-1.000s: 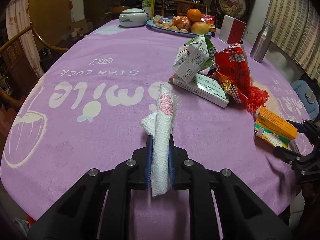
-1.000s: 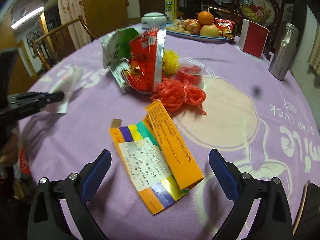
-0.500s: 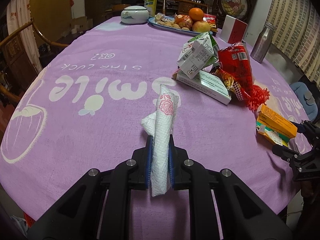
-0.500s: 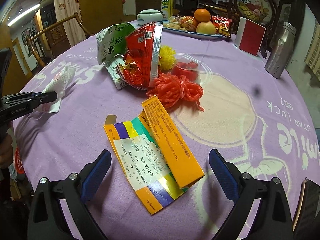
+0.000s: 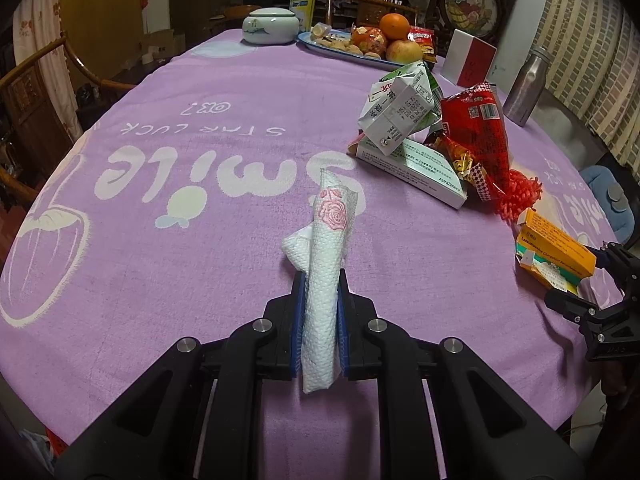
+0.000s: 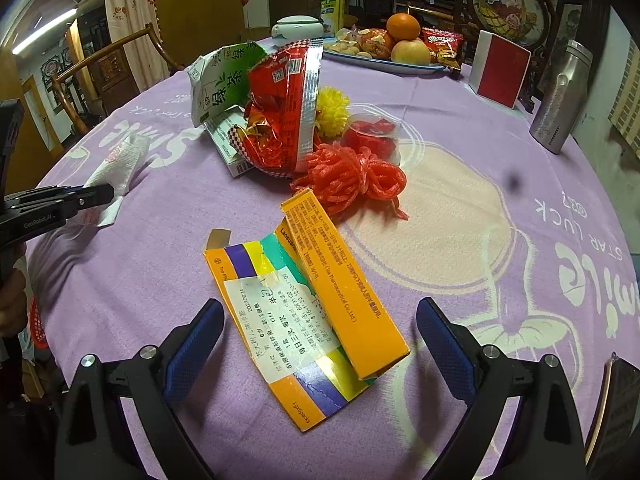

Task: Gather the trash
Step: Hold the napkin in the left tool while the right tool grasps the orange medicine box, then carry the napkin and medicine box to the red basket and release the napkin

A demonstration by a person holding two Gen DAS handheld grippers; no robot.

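My left gripper (image 5: 321,280) is shut on a rolled white paper towel (image 5: 326,264) with a pink rose print, held just above the purple tablecloth (image 5: 168,240). From the right wrist view, the same towel (image 6: 116,168) sticks out past the left gripper (image 6: 96,194). My right gripper (image 6: 320,308) stands open over two flattened orange medicine boxes (image 6: 320,292), its pads apart from them on either side. A pile of trash lies beyond: a green tea carton (image 6: 220,84), a red snack bag (image 6: 284,116), a white box (image 5: 416,168) and red string (image 6: 352,176).
A tray of fruit and snacks (image 6: 384,62), a lidded ceramic jar (image 5: 270,26), a red and white box (image 6: 500,68) and a steel bottle (image 6: 560,96) stand at the far side. Wooden chairs (image 5: 36,92) ring the table. The table's near edge runs just under both grippers.
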